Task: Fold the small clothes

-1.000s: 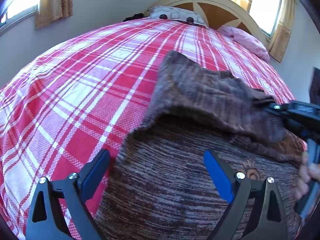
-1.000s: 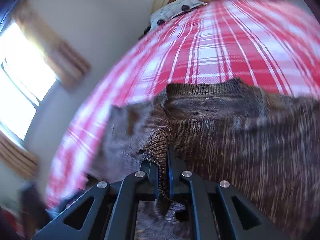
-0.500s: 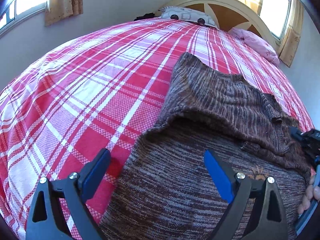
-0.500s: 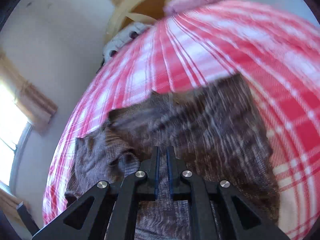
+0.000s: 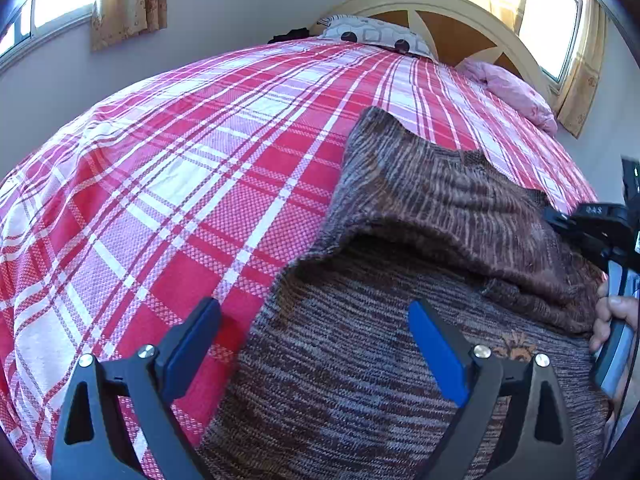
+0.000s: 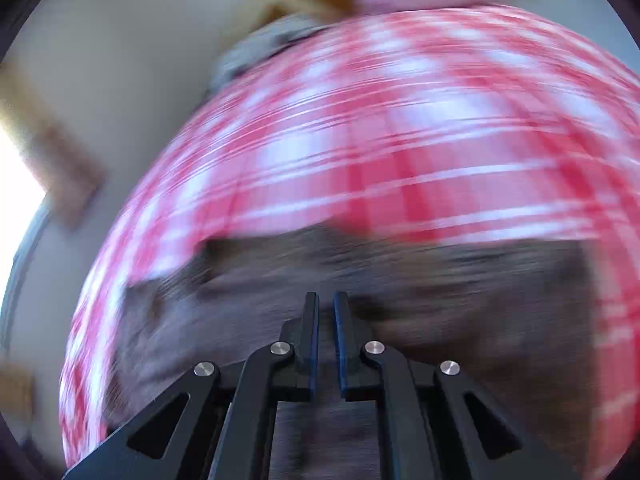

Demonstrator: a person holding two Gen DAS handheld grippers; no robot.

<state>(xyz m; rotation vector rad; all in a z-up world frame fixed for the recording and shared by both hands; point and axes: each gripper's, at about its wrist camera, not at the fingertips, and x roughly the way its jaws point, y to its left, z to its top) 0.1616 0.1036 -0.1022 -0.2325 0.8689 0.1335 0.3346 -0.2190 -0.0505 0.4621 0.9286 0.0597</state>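
A brown and grey striped knit sweater (image 5: 360, 380) lies on the red and white plaid bedspread (image 5: 180, 168). One sleeve (image 5: 440, 200) is folded back across its body. My left gripper (image 5: 316, 344) hangs open just above the sweater's left edge, with nothing between its blue pads (image 5: 436, 352). In the left wrist view my right gripper (image 5: 550, 216) comes in from the right edge, its tip at the sleeve's end, with a hand (image 5: 612, 320) on its handle. In the blurred right wrist view the right gripper (image 6: 327, 300) is shut over the sweater (image 6: 440, 300). Whether cloth is pinched is unclear.
At the far end of the bed stand a curved wooden headboard (image 5: 452, 12), a patterned pillow (image 5: 372, 34) and a pink pillow (image 5: 508, 88). Curtained windows (image 5: 128, 0) flank the bed. Bare bedspread stretches left of and beyond the sweater.
The right gripper has drawn back to the right and swung round. It was pinching the sleeve cuff a second ago; the sleeve now rests folded across the sweater. The left gripper has stayed put.
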